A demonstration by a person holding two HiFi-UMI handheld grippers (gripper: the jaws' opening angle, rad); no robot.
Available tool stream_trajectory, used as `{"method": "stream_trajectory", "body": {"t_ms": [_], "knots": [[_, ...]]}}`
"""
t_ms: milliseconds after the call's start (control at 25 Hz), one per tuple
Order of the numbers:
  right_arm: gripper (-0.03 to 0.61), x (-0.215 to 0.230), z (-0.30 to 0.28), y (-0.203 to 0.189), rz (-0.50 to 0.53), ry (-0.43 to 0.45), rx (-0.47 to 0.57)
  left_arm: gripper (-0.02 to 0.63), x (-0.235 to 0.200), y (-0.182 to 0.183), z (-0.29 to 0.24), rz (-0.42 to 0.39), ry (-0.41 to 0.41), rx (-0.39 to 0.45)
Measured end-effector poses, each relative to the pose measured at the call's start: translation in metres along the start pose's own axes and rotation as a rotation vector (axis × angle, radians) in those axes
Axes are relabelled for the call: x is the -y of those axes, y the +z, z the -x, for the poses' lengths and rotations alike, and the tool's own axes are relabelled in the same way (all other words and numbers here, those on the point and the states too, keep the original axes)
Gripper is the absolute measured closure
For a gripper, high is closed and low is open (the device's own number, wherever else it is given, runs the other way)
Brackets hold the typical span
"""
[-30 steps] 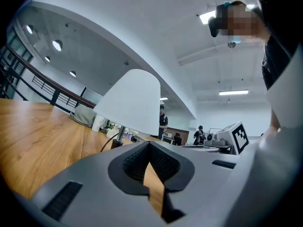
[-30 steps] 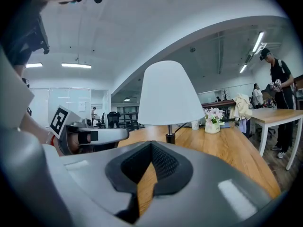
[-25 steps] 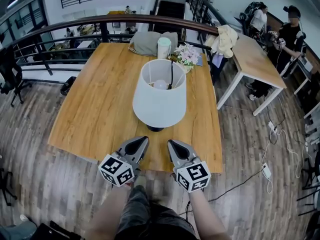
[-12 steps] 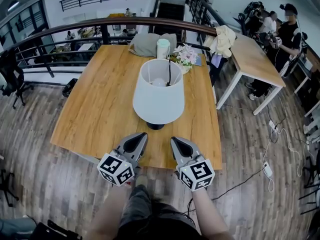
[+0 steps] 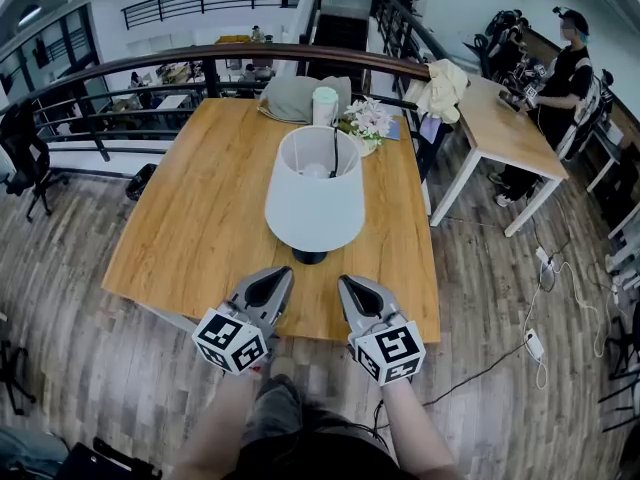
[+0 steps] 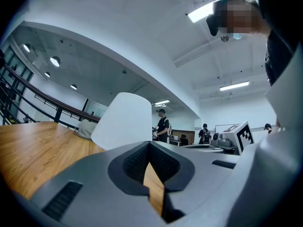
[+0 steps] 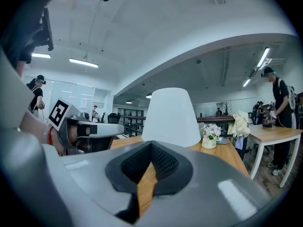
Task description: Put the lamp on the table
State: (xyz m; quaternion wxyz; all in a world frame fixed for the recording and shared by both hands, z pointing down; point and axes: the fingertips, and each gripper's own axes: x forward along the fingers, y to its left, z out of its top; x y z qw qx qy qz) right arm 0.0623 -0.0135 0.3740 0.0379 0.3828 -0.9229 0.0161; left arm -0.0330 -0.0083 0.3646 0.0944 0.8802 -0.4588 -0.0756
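The lamp [image 5: 313, 193], with a white shade and a dark base, stands upright on the wooden table [image 5: 195, 218], a little in from its near edge. My left gripper [image 5: 277, 274] and right gripper [image 5: 347, 284] hover side by side over that edge, just short of the lamp's base and apart from it. Both are shut with nothing between the jaws. In the left gripper view the shade [image 6: 122, 119] rises beyond the shut left gripper [image 6: 149, 148]. In the right gripper view the shade [image 7: 171, 117] stands beyond the shut right gripper [image 7: 151, 148].
At the table's far end are a pot of flowers [image 5: 368, 120], a white cup [image 5: 326, 99] and a grey cushion [image 5: 288, 96], with a curved railing [image 5: 150, 60] behind. A second table [image 5: 505, 128] with people stands at the right. A cable [image 5: 505, 353] lies on the floor.
Lamp and both grippers keep nearly the same places. The head view has shifted slightly, and the people at the right table have moved.
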Motion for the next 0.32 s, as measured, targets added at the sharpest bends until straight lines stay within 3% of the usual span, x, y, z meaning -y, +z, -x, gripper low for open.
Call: {"method": "stream_trajectory", "body": {"t_ms": [320], "knots": [[0.572,-0.0029,0.0022,0.0067,0.002,0.003,0.015,0.617,0.0056,0.0097,0.0026,-0.010,0.003,0.017]]}}
